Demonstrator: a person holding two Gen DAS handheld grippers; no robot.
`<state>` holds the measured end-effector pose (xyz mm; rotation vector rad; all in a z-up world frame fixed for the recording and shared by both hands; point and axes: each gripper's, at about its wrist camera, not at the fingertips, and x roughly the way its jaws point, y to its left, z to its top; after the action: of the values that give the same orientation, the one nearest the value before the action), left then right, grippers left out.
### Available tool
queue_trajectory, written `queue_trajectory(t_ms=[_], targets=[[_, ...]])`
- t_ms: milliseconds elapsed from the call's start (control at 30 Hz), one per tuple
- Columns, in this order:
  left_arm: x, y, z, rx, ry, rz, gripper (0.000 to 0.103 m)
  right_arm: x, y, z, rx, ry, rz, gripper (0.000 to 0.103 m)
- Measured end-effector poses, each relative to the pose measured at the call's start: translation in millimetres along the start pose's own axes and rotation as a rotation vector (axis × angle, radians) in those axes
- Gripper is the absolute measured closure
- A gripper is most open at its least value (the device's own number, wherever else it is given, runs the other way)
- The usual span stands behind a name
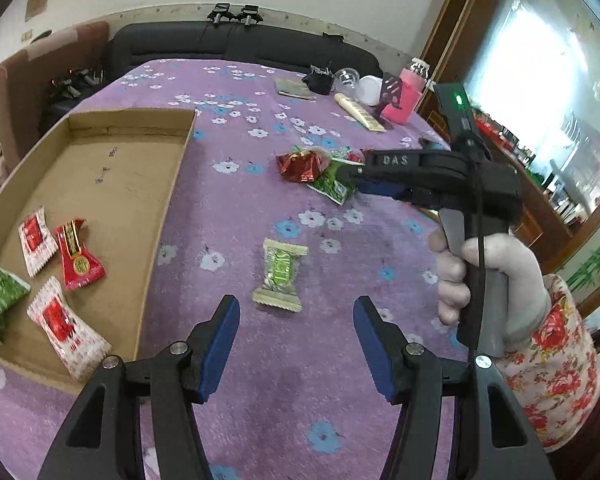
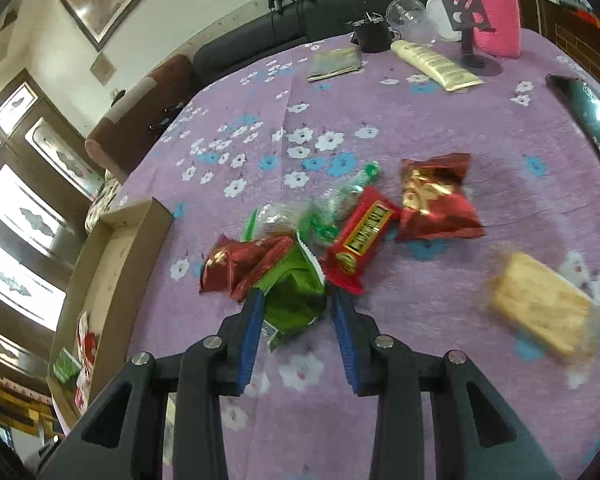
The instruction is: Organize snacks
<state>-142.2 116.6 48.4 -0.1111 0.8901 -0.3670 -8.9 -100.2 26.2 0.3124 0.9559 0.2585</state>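
We're mid-pick at the snack pile, right of the shallow cardboard tray (image 1: 100, 168). Right gripper (image 2: 296, 312) straddles the crumpled green foil packet (image 2: 294, 300), jaws part-open, not yet clamped. Left gripper (image 1: 296, 344) wide apart, empty, near the clear-wrapped green candy (image 1: 280, 276). Next, we judge: close, then carry to the tray.

The green packet (image 2: 296, 300) between the right gripper's (image 2: 296, 312) jaws is partly covered by the left jaw's blue pad, so contact with the pads cannot be told. Right of those jaws, a pale wafer snack (image 2: 540, 308) is smeared by motion blur and its wrapper print cannot be read. Left of the jaws, the cardboard tray (image 2: 140, 216) is cut off by the gripper body. In the left wrist view, the green packet's (image 1: 332, 184) far end is hidden behind the right gripper's (image 1: 360, 170) tips.
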Motion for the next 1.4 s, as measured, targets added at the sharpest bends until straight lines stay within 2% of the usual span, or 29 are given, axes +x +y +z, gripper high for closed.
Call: queue_trajectory(t_ms=[200, 233, 267, 367, 400, 433, 467, 533, 700, 767, 867, 1000, 1100, 1133, 1167, 1300, 1400], targets=[[32.7, -6.4, 10.8, 0.064, 0.036, 0.066, 0.041, 13.0, 2.1, -0.8, -0.001, 0.009, 0.012, 0.069], [38.5, -8.0, 12.7, 0.073, 0.042, 0.07, 0.041, 13.5, 0.4, -1.3, 0.002, -0.004, 0.031, 0.074], [42.9, -8.7, 14.0, 0.077, 0.046, 0.074, 0.041, 13.9, -1.0, -1.0, 0.005, -0.004, 0.053, 0.084], [58.2, -9.6, 20.0, 0.083, 0.069, 0.09, 0.041, 11.7, -7.8, -0.1, 0.03, -0.005, 0.079, 0.091], [63.6, -9.3, 22.0, 0.084, 0.077, 0.096, 0.043, 11.6, -10.5, -0.2, 0.04, -0.002, 0.087, 0.091], [67.9, -9.6, 23.0, 0.085, 0.083, 0.102, 0.055, 11.4, -12.7, -0.7, 0.048, 0.001, 0.093, 0.093], [72.5, -10.0, 24.8, 0.09, 0.087, 0.112, 0.06, 11.0, -13.7, -0.7, 0.053, 0.003, 0.098, 0.094], [75.6, -10.9, 27.9, 0.105, 0.081, 0.135, 0.083, 6.3, -16.1, -0.4, 0.06, -0.003, 0.107, 0.096], [73.9, -9.9, 28.8, 0.095, 0.066, 0.128, 0.084, -9.8, -17.1, 0.1, 0.062, -0.042, 0.14, 0.103], [67.6, -8.6, 29.4, 0.079, 0.048, 0.115, 0.084, -15.1, -16.0, 0.3, 0.057, -0.053, 0.168, 0.103], [58.6, -5.6, 31.5, 0.061, 0.031, 0.107, 0.084, -19.0, -11.1, 0.1, 0.019, -0.061, 0.162, 0.103], [51.9, -3.6, 30.3, 0.049, 0.017, 0.103, 0.084, -9.3, -15.3, -1.6, 0.04, -0.029, 0.127, 0.099], [46.3, -3.0, 29.4, 0.035, 0.007, 0.084, 0.084, -5.8, -15.6, -3.5, 0.053, -0.031, 0.104, 0.076], [42.7, -2.5, 28.7, 0.03, 0.003, 0.076, 0.084, -5.1, -14.8, -3.4, 0.058, -0.036, 0.092, 0.065], [39.7, -1.3, 28.3, 0.027, 0.0, 0.069, 0.084, -4.2, -14.1, -3.0, 0.063, -0.039, 0.08, 0.06], [24.3, 5.0, 27.8, 0.016, -0.026, 0.058, 0.084, 3.0, -3.6, 1.6, 0.048, -0.05, 0.002, 0.057], [12.7, 12.6, 25.8, -0.004, -0.047, 0.05, 0.084, 9.2, 3.4, 3.1, 0.026, -0.057, -0.008, 0.059]])
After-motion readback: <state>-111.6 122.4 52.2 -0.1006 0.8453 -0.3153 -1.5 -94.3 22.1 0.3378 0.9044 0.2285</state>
